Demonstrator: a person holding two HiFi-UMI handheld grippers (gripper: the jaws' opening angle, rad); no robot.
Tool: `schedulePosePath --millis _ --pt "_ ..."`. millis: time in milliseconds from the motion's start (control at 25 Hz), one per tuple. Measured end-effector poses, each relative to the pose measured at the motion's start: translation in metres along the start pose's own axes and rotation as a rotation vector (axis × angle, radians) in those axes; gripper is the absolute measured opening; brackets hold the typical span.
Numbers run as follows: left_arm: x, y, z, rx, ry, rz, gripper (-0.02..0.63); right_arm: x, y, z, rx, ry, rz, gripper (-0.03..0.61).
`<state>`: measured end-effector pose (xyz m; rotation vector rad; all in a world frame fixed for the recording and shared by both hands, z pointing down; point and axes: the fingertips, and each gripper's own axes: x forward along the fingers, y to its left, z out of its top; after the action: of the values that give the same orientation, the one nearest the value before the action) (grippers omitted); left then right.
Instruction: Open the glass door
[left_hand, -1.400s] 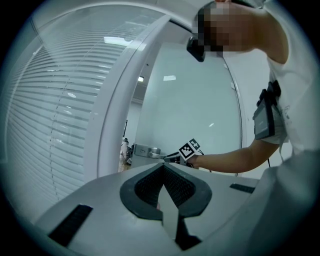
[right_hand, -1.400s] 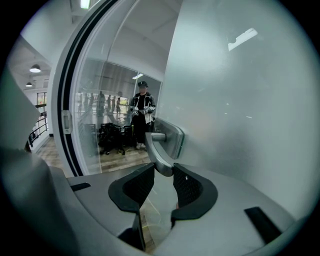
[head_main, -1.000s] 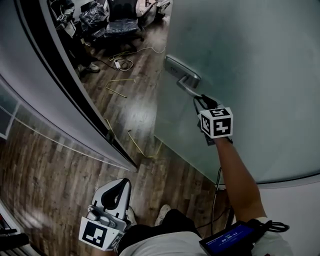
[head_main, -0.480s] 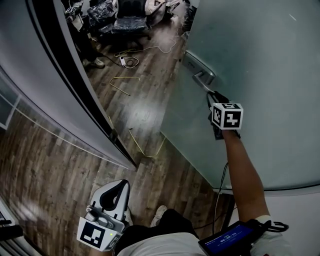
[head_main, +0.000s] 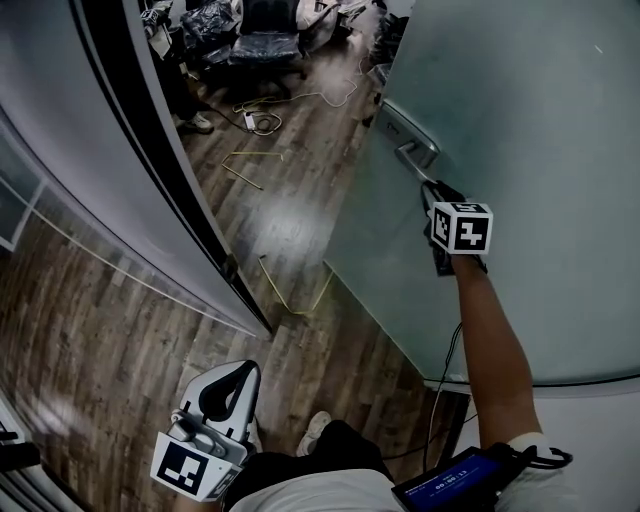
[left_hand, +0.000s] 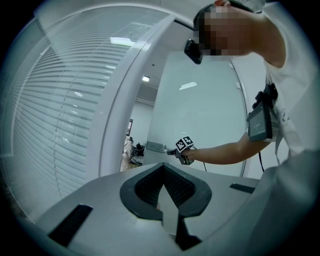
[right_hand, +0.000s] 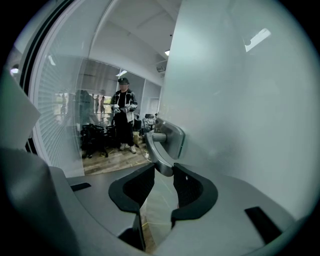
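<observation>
The frosted glass door (head_main: 520, 120) fills the right of the head view and stands ajar. Its metal lever handle (head_main: 408, 148) sits near the door's free edge. My right gripper (head_main: 432, 188) reaches out to the lever's end. In the right gripper view the lever's tip (right_hand: 161, 162) lies between the two black pads, and my right gripper (right_hand: 162, 172) is shut on it. My left gripper (head_main: 240, 372) hangs low by my left side, far from the door. Its pads meet at the tip with nothing between them (left_hand: 163, 167).
A dark door frame and a glass partition (head_main: 150, 180) run along the left of the gap. Beyond it, cables (head_main: 255, 120) and thin rods (head_main: 280, 290) lie on the wood floor, with an office chair (head_main: 265, 45) further in. A person (right_hand: 123, 112) stands in that room.
The door's free edge and handle have shifted right in the head view, widening the gap. My right gripper has gone along with the handle. The left gripper has stayed put.
</observation>
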<state>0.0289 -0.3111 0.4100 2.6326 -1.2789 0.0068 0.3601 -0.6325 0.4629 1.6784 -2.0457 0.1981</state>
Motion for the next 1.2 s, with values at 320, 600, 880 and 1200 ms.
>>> schedulePosePath --millis 320,600,880,1200 --pt "-0.001 -0.002 -0.009 -0.001 0.013 -0.026 0.0 -0.028 -0.002 0.02 -0.072 -0.121 -0.037 0.12" --pt "-0.003 -0.004 0.001 0.004 -0.006 -0.046 0.0 -0.103 0.014 0.054 -0.083 -0.247 -0.039 0.12" --pt "-0.01 -0.006 0.011 0.011 -0.016 -0.089 0.0 -0.191 0.057 0.066 -0.049 -0.369 -0.013 0.12" --pt "-0.016 -0.005 0.021 0.014 -0.029 -0.15 0.0 -0.275 0.107 0.079 -0.046 -0.489 -0.018 0.077"
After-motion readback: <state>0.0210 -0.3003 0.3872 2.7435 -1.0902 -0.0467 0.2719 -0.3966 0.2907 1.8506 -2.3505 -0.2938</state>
